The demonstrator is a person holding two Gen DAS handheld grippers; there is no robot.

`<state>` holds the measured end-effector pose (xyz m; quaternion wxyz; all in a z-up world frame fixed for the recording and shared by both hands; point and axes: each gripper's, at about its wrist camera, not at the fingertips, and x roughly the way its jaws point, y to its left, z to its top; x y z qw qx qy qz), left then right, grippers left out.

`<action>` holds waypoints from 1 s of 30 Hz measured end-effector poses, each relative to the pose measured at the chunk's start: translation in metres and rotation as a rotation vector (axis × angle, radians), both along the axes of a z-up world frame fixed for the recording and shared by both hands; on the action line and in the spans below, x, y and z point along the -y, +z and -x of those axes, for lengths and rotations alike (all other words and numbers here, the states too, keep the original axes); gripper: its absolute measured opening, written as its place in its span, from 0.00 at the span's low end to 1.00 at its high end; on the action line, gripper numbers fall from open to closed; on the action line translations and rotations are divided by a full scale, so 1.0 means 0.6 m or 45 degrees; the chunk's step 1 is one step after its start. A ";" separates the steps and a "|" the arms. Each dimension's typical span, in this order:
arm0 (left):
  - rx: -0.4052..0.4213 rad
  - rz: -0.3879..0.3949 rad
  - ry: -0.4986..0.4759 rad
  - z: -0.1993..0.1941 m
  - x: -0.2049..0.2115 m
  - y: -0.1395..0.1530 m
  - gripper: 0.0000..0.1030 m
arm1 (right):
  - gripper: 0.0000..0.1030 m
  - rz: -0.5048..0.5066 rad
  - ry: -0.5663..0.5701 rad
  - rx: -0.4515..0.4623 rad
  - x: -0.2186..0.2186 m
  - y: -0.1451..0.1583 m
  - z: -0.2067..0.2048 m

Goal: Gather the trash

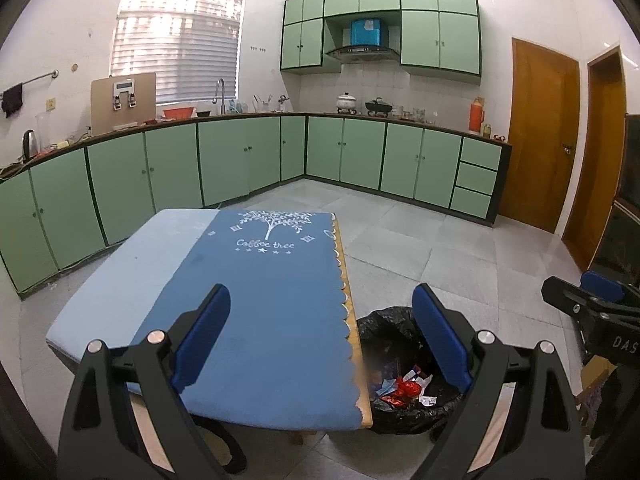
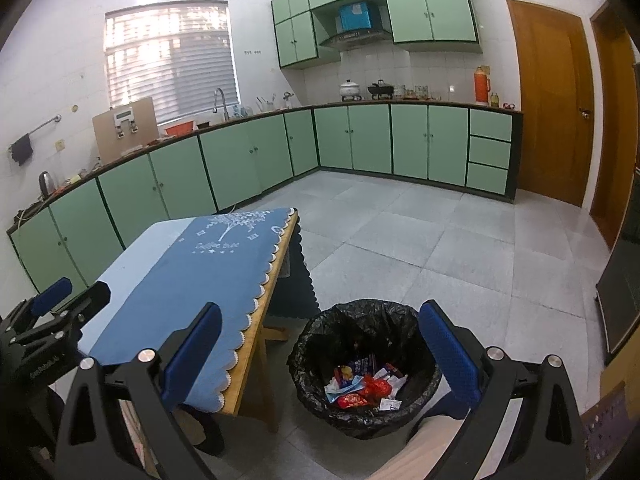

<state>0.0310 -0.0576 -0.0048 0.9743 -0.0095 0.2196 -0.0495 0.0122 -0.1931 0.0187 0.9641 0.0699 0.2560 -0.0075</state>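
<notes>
Blue tablecloth (white tree print), green cabinets.

The blue tablecloth reads "Coffee tree".

A: So where did the trash end up?

B: All in the bin, the round one with the black bag liner, standing upright on the floor just beside the table, right at its near corner.

A: What was in there?

B: Crumpled wrappers mostly. Shiny red ones, some white scraps, a bluish packet or two, all heaped loosely at the bottom. The bag was crinkled and folded over the rim. From the left camera the trash showed only partly, with the bin half hidden behind the table edge.
</notes>
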 end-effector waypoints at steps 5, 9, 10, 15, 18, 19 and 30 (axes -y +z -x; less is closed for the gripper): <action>0.020 0.012 0.012 0.023 -0.009 0.009 0.87 | 0.94 0.022 0.006 0.023 -0.008 0.014 0.020; 0.032 0.026 0.020 0.035 -0.018 0.015 0.87 | 0.94 0.037 0.010 0.038 -0.016 0.021 0.030; 0.033 0.027 0.021 0.036 -0.019 0.016 0.87 | 0.94 0.039 0.013 0.042 -0.020 0.021 0.033; 0.052 0.037 0.027 0.042 -0.032 0.023 0.87 | 0.94 0.037 0.030 0.054 -0.034 0.023 0.042; 0.076 0.033 0.028 0.052 -0.034 0.027 0.87 | 0.94 0.040 0.034 0.075 -0.038 0.027 0.049; 0.080 0.033 0.028 0.055 -0.034 0.028 0.87 | 0.94 0.045 0.032 0.080 -0.039 0.029 0.051; 0.101 0.028 0.027 0.071 -0.034 0.033 0.87 | 0.94 0.065 0.024 0.124 -0.051 0.041 0.070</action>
